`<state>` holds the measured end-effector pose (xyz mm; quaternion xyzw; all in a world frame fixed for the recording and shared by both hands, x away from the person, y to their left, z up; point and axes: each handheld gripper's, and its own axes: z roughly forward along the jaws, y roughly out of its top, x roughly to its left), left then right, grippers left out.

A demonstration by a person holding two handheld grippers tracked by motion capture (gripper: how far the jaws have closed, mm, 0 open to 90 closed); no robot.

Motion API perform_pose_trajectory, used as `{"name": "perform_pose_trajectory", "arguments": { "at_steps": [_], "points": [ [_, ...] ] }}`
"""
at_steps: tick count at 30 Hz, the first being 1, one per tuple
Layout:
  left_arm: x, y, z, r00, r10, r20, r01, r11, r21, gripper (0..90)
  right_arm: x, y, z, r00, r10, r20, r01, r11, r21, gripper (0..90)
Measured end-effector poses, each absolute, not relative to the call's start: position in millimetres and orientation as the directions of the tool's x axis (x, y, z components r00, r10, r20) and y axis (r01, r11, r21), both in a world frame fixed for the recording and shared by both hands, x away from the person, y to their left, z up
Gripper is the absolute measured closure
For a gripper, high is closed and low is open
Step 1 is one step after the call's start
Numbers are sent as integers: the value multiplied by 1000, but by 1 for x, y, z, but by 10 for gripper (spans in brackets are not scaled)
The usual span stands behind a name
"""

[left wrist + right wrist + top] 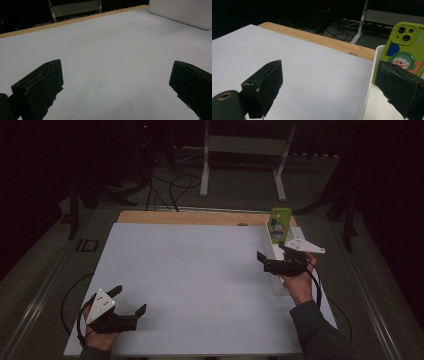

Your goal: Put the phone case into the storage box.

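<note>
One phone case (280,223), green with a cartoon clown face, stands upright at the far end of one white bin (270,251) on the right side of the desk (200,280). Two hand-held grippers are in your hands: your left hand-held gripper (131,301) at the near left corner of the desk, your right hand-held gripper (272,252) at the bin.

Left hand-held gripper: jaws spread wide, nothing between them, bare white desk surface ahead of it in the left gripper view (112,72).

Right hand-held gripper (332,82): jaws also released and holding nothing. In the right gripper view one jaw sits over the desk, the other over the bin's side of its wall (372,75), so the jaws straddle that wall.

The phone case (405,47) lies just beyond the jaw on the bin side, apart from it; its lower part is hidden behind that jaw and its right edge is cut off. The bin's near end is covered by your right hand in the high view. Room lighting is dim; the background is hard to make out.
</note>
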<state>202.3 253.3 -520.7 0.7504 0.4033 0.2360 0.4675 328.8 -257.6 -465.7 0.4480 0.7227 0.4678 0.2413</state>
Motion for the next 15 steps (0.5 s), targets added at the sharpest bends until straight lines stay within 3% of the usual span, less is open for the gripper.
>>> {"name": "perform_pose_trajectory", "arguments": {
  "at_steps": [15],
  "points": [
    [204,253,-521,566,824,-28,384,-234,893,0,310,-249,-465,-512,856,74,384,151,911,78]
  ]
}}
